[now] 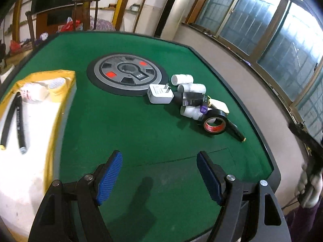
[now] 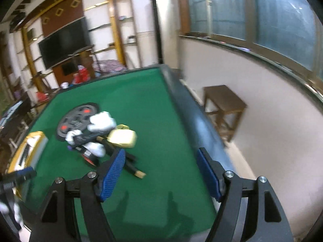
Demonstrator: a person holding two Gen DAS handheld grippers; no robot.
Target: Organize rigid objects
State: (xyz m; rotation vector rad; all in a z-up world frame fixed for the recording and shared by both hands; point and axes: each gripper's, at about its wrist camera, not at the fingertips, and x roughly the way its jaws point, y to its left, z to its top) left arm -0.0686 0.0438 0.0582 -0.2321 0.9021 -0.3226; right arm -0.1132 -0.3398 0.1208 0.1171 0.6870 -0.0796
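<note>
Left claw (image 1: 159, 173) hung released over the near part of the green counter (image 1: 125, 125), its blue pads (image 1: 110, 176) wide apart with only felt between them. Right claw (image 2: 161, 173) likewise stood released and empty above the counter's near right edge; its view was blurred. The rigid objects lay in a tight cluster right of the round centre disc (image 1: 127, 74): a white charger plug (image 1: 160, 95), two white pipe pieces (image 1: 182, 79) behind it, a white pipe elbow (image 1: 191, 112), a black box (image 1: 192, 98) resting across the heap, a cream block (image 1: 220, 105) and a black tape roll (image 1: 214, 124) standing on edge, touching the elbow. A yellow-rimmed tray (image 1: 60, 92) at the left edge held two black hoses (image 1: 19, 121) and a roll of pale tape (image 1: 33, 93). The person's gloved hand (image 1: 309, 187) showed at the far right of the left view
</note>
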